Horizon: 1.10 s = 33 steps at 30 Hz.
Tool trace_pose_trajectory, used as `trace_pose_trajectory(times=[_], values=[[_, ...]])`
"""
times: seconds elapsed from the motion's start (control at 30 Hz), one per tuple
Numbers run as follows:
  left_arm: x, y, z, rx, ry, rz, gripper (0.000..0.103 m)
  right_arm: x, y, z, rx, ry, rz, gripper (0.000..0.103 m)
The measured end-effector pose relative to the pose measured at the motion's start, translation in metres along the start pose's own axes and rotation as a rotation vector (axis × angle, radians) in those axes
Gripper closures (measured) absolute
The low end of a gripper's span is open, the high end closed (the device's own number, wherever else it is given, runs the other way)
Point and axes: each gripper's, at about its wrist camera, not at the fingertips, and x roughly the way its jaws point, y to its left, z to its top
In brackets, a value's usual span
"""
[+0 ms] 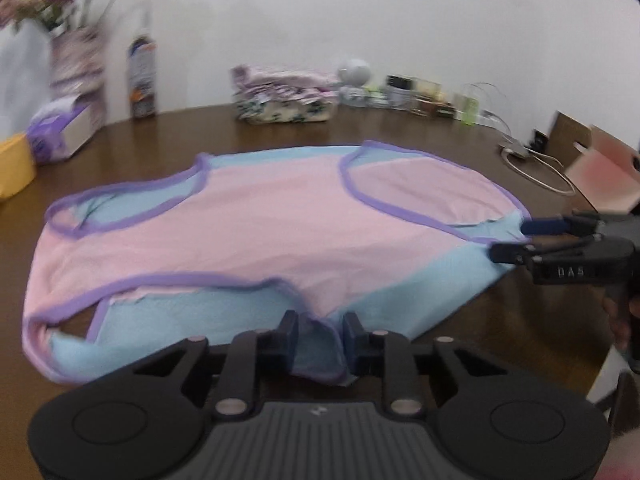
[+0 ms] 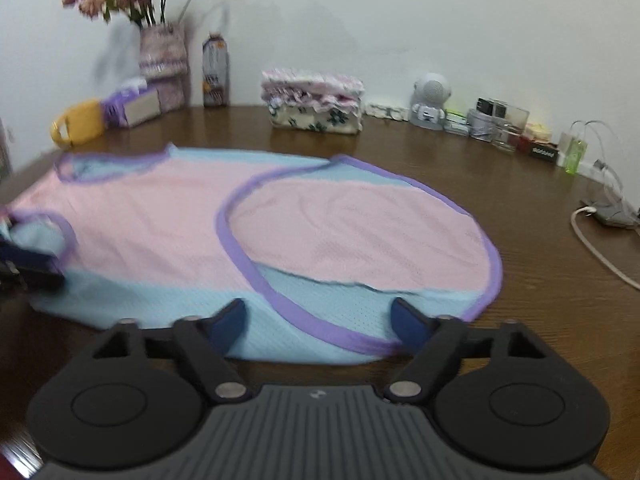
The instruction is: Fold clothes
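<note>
Pink and blue mesh, edged in purple: the vest lies spread flat on the brown bench, armholes and neckline showing, with no fold made in it that I can see. The left gripper has its jaws drawn narrow around a bunched strap at the vest's near edge, and appears to pinch it. The right gripper stands about half open over the vest's blue hem corner, its pads on either side of the purple trim but not pressing on it; nothing is held there. Judging by this, the task is at its start: the vest is laid out and one grip taken, with the second grip and every fold left to do. Beyond the vest, against the wall, sits a stack of folded cloth, flanked by a flower vase and small jars.
</note>
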Motion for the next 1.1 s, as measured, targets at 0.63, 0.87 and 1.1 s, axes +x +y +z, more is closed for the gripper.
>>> trace_pose_trajectory(times=[0.63, 0.87, 1.1], values=[[-0.007, -0.021, -0.003, 0.031, -0.027, -0.02, 0.091, 0.001, -0.008, 0.004, 0.073, -0.03, 0.099, 0.037], [-0.008, -0.014, -0.018, 0.004, -0.034, -0.01, 0.092, 0.003, -0.018, -0.005, 0.064, -0.003, 0.065, 0.038], [-0.012, -0.025, -0.021, 0.061, -0.037, 0.011, 0.092, -0.007, -0.014, -0.013, 0.083, -0.01, 0.036, 0.038]])
